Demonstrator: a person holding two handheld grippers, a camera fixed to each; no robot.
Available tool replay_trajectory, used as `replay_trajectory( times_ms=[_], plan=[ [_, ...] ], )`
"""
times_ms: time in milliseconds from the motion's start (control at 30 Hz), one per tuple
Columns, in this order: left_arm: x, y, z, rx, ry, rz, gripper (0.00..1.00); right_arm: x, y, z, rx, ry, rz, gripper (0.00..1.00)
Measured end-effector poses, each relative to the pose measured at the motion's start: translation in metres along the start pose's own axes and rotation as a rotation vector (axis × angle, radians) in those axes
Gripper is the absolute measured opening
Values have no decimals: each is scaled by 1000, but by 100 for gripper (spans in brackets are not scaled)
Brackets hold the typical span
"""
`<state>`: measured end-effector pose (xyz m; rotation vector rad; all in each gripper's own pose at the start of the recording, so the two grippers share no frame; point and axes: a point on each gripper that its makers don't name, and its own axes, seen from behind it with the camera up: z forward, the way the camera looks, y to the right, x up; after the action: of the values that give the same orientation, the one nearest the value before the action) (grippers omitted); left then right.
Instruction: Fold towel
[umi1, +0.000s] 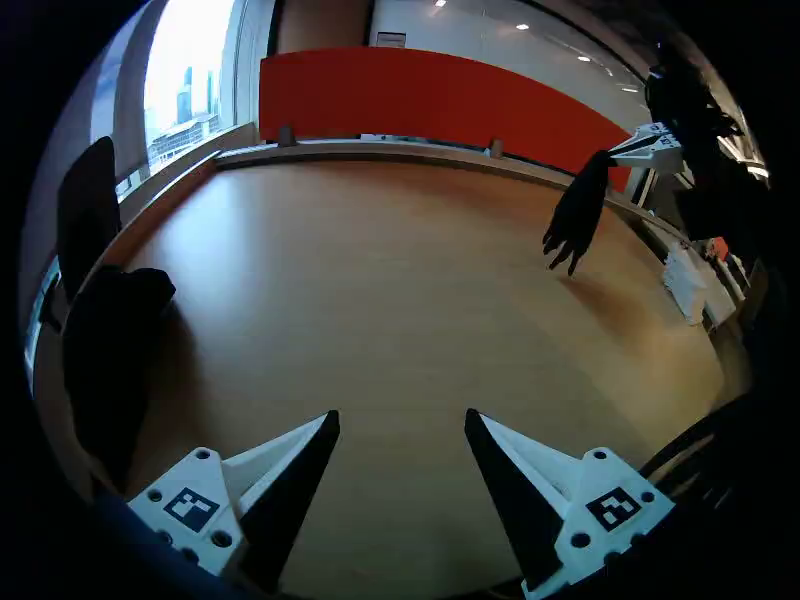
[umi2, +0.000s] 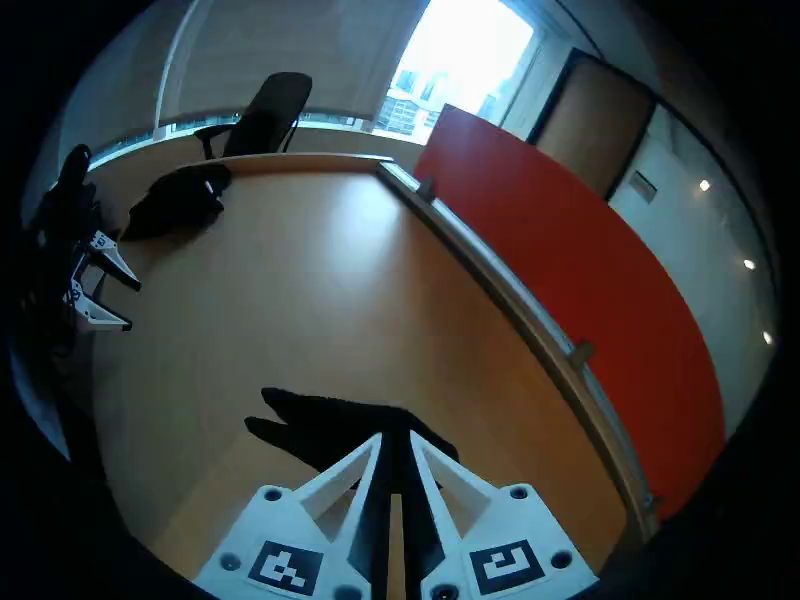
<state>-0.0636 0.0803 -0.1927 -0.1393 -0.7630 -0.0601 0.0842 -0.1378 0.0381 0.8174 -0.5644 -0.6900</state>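
The left hand-held gripper (umi1: 400, 415), along the bottom of the frame, has two white plastic fingers (umi1: 262, 460) that taper to points and are black on their inner faces. Each base carries a square black-and-white marker (umi1: 190, 507) ringed by small dark screw holes (umi1: 203, 454). The right hand-held gripper (umi2: 395, 436), bottom centre, has the same white wedges, black linings and square markers.

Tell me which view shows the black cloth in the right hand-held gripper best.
The left gripper view: the black cloth hangs in full from the right hand-held gripper, seen side-on. The right gripper view looks along its own fingers, which cover the pinched part, so the cloth's far end shows beyond them.
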Motion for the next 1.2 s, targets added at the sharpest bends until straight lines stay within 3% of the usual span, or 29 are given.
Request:
replay_trajectory(
  times_ms=[400, 1200],
  plan=[
    [2, 5, 2, -16, -8, 9, 93, -29, 33, -27, -47, -22, 71, 4],
    [5, 11, 3, -7, -23, 18, 93, -126, 113, -78, -109, -166, 136, 4]
  ],
)
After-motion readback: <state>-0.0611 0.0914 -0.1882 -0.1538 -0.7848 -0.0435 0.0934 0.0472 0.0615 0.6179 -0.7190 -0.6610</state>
